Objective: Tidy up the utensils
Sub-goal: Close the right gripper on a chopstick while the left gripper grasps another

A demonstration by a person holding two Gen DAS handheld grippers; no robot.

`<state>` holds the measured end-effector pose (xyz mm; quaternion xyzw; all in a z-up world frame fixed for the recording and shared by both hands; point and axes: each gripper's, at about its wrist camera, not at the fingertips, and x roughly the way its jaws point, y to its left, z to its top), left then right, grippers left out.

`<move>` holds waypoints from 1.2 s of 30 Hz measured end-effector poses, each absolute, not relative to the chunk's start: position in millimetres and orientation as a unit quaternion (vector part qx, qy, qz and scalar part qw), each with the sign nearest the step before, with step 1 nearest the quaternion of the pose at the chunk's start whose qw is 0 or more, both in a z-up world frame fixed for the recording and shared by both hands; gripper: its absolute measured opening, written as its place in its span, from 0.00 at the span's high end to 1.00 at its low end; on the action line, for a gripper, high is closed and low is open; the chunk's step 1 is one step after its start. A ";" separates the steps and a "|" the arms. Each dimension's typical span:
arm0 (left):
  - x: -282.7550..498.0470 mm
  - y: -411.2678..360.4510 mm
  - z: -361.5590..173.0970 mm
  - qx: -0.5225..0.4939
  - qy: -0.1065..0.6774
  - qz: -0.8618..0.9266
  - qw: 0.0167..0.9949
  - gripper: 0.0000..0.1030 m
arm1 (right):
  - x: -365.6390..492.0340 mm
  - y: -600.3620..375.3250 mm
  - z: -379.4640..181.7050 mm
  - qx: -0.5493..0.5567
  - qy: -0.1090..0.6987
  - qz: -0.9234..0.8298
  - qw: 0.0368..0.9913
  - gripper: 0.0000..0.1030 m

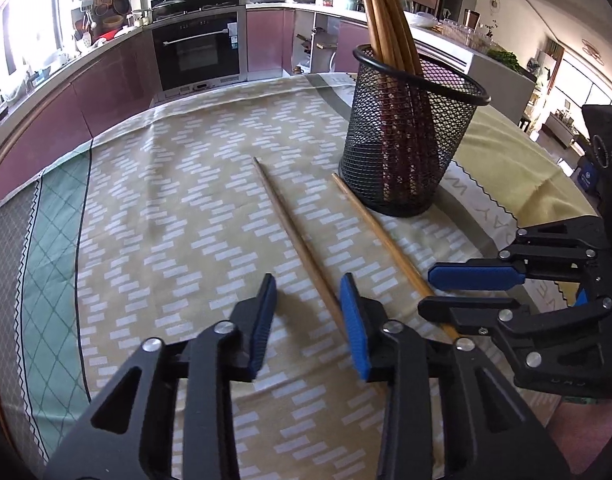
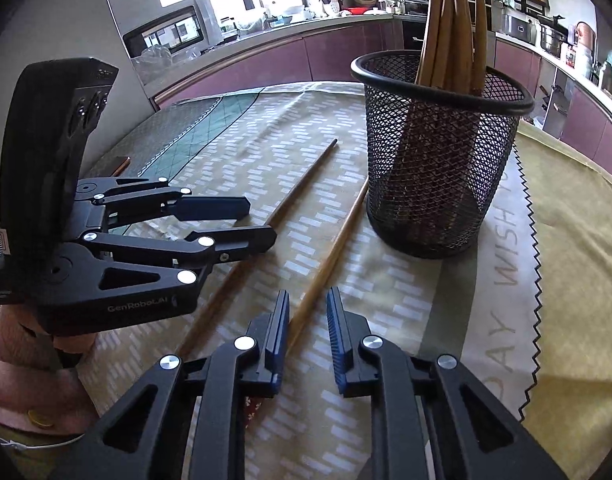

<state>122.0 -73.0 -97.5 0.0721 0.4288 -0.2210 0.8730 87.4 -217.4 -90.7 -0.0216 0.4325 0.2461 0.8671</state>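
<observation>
Two loose chopsticks lie on the cloth-covered counter [image 1: 154, 184], running from lower centre toward the black mesh holder [image 1: 409, 148] at upper right, which already stands packed with similar sticks. The left chopstick [image 1: 294, 236] passes between the blue-padded fingers [image 1: 355, 320] of the left gripper [image 1: 307, 320], which are spread apart; the stick lies close to one pad, and no pinch shows. The right chopstick [image 2: 325, 256] runs down to the right gripper [image 2: 307, 336], whose fingers stand narrowly apart; the stick's near end passes beside the left pad, and whether it is pinched cannot be told. Both sticks are slender, tapered, smooth wood or bamboo: judged light, stiff and prone to roll or swivel. The thicker end nearest the grippers probably offers the surest hold. The woven cloth, printed with pale dashes, should lend some friction.
</observation>
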 end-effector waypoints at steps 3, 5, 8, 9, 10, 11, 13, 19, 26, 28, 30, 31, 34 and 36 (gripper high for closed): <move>117.2 -69.7 -96.7 0.064 0.428 -0.224 0.873 0.85 | 89.8 -216.9 -91.6 -0.019 0.432 0.244 0.868 0.85; 113.4 -68.3 -95.2 0.064 0.425 -0.220 0.876 0.91 | 90.9 -215.9 -91.8 -0.020 0.431 0.242 0.869 0.85; 108.5 -66.0 -95.2 0.068 0.424 -0.214 0.878 0.91 | 92.7 -214.7 -92.5 -0.018 0.429 0.240 0.870 0.85; 107.5 -65.2 -95.6 0.068 0.424 -0.214 0.877 0.89 | 93.7 -214.0 -92.7 -0.017 0.429 0.239 0.871 0.85; 107.2 -64.1 -95.5 0.068 0.426 -0.212 0.877 0.87 | 94.7 -213.0 -92.8 -0.017 0.428 0.238 0.871 0.85; 107.6 -62.7 -95.6 0.067 0.426 -0.211 0.877 0.83 | 95.7 -212.8 -92.8 -0.016 0.428 0.238 0.872 0.85; 110.0 -61.1 -96.3 0.066 0.429 -0.209 0.876 0.78 | 98.4 -212.1 -93.2 -0.012 0.427 0.236 0.873 0.85; 123.9 -65.0 -98.5 0.066 0.432 -0.204 0.876 0.78 | 103.9 -208.5 -92.1 -0.013 0.422 0.230 0.877 0.85; 125.9 -64.5 -97.4 0.053 0.430 -0.191 0.881 0.91 | 107.3 -212.0 -92.0 0.012 0.423 0.232 0.876 0.94; 123.1 -61.8 -96.6 0.047 0.431 -0.189 0.881 0.92 | 106.7 -214.2 -92.0 0.018 0.424 0.234 0.875 0.94; 119.7 -58.6 -96.0 0.041 0.431 -0.187 0.882 0.92 | 105.8 -217.2 -91.0 0.024 0.423 0.236 0.874 0.94; 117.5 -56.6 -95.2 0.039 0.431 -0.186 0.882 0.92 | 105.1 -219.1 -90.5 0.027 0.422 0.237 0.874 0.94; 111.5 -50.4 -95.5 0.032 0.434 -0.187 0.881 0.93 | 101.2 -222.6 -86.5 0.038 0.418 0.249 0.873 0.94; 106.2 -50.0 -96.0 0.034 0.437 -0.196 0.877 0.93 | 99.0 -222.1 -84.9 0.040 0.415 0.263 0.870 0.94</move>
